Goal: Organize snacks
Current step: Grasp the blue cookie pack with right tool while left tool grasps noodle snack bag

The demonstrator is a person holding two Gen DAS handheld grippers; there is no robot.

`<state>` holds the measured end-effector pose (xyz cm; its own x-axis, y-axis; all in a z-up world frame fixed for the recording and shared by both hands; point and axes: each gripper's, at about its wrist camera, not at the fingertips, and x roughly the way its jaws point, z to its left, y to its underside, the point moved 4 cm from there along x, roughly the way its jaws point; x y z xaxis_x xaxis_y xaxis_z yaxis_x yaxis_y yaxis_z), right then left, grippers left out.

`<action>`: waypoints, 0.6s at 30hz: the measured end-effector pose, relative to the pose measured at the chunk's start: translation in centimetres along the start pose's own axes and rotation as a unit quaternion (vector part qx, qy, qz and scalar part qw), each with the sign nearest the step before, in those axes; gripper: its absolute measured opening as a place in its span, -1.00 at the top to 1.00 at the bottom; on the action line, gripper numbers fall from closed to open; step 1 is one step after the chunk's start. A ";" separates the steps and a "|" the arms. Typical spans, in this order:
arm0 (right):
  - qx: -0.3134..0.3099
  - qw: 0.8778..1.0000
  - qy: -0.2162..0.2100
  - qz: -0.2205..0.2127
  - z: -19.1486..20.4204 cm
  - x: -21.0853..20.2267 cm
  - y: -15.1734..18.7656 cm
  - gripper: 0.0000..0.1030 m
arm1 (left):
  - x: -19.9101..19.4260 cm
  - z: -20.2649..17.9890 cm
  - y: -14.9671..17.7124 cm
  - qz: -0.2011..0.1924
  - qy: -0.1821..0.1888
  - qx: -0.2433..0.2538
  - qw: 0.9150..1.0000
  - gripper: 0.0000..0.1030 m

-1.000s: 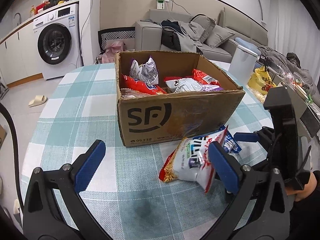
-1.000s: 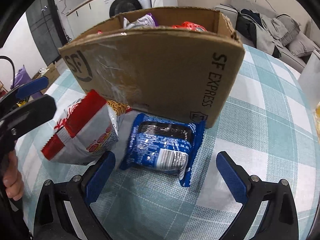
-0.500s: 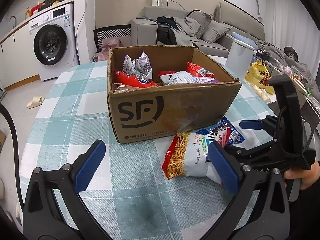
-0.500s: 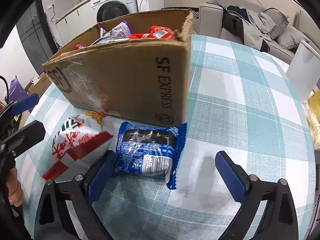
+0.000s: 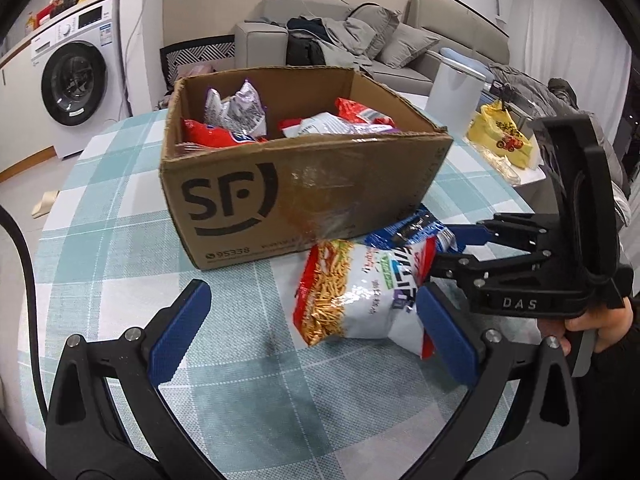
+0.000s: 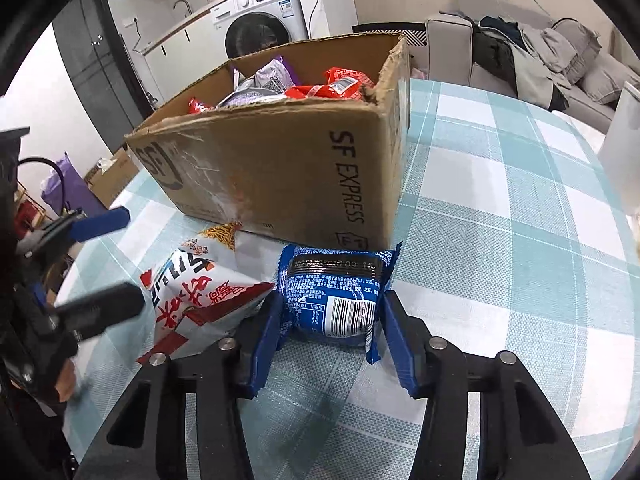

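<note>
Cardboard box holding snacks sits on the checked tablecloth; the left gripper stands wide apart before a red-and-white noodle snack bag. From the right wrist, the right gripper is closing, its pads against a blue cookie packet lying by the box corner.

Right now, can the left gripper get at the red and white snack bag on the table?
Probably yes. The left gripper is open, and the snack bag lies just ahead with bare tablecloth between. The right gripper, closing on the blue packet, stays beside it.
</note>
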<state>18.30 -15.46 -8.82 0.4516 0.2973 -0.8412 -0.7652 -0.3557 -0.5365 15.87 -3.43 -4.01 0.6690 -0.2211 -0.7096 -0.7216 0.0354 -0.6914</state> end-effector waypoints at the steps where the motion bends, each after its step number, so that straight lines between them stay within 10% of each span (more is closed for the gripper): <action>1: 0.000 1.000 -0.003 0.000 -0.1 -0.1 0.0 0.03 | 0.1 -0.2 0.1 0.002 0.007 0.002 1.000 -0.98; 18: -0.044 0.999 -0.013 0.008 2.4 -0.7 1.1 0.07 | 4.2 0.9 0.5 0.048 0.069 -0.067 0.994 -0.98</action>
<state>16.06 -13.96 -8.67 0.4269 0.3128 -0.8485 -0.7283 -0.4373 -0.5276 18.51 -3.47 -7.47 0.5712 -0.3548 -0.7402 -0.8050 -0.0660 -0.5895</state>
